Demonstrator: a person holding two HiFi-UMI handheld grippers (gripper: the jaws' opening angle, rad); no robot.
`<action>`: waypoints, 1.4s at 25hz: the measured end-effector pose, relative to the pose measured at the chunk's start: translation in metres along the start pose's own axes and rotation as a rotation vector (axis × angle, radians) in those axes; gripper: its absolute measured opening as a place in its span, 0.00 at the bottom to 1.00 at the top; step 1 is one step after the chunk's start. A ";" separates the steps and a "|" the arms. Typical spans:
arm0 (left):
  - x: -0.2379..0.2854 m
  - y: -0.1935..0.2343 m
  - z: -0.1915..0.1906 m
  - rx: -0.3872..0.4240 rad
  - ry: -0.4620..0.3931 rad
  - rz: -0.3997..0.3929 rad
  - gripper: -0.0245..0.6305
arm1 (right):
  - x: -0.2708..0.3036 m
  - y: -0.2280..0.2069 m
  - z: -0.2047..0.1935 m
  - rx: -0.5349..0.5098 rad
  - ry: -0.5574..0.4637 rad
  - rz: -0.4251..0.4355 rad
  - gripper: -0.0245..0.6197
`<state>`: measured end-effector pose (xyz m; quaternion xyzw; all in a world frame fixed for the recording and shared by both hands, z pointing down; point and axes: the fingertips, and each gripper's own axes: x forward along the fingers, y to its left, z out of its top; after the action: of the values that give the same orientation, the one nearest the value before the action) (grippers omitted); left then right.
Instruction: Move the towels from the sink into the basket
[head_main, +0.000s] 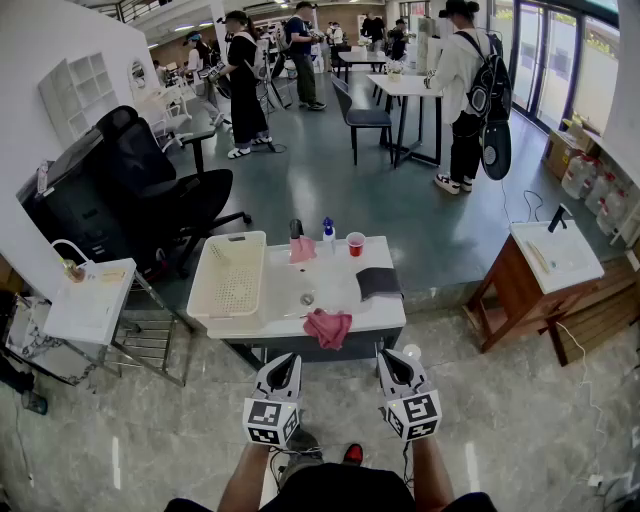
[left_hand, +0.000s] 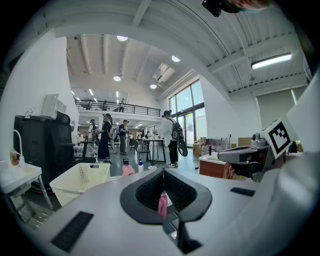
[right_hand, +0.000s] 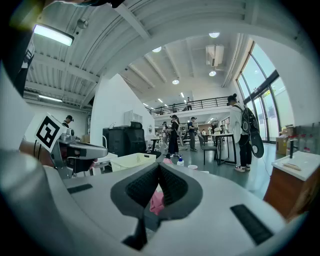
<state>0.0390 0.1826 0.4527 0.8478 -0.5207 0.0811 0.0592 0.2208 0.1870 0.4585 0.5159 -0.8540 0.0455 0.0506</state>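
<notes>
Two grippers hang before the sink (head_main: 268, 312).
Left gripper (head_main: 285, 362) and right gripper (head_main: 391, 362) are clenched, empty; pink towel (head_main: 328, 327) lies on its front rim.

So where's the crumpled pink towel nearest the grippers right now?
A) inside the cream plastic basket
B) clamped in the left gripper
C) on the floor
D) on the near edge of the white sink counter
D: the crumpled pink towel lies draped over the near edge of the white sink counter, to the right of the cream plastic basket.
</notes>
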 end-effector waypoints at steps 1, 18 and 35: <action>0.001 0.001 0.000 -0.002 0.000 0.000 0.05 | 0.001 0.000 0.001 -0.002 -0.001 -0.001 0.09; 0.002 0.008 -0.011 -0.010 0.027 0.010 0.05 | 0.012 0.002 -0.010 0.002 0.025 -0.006 0.09; 0.039 0.064 -0.050 -0.049 0.138 0.021 0.05 | 0.096 0.024 -0.050 0.021 0.156 0.059 0.09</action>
<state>-0.0039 0.1287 0.5104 0.8329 -0.5262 0.1273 0.1150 0.1573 0.1207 0.5203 0.4857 -0.8618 0.0960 0.1102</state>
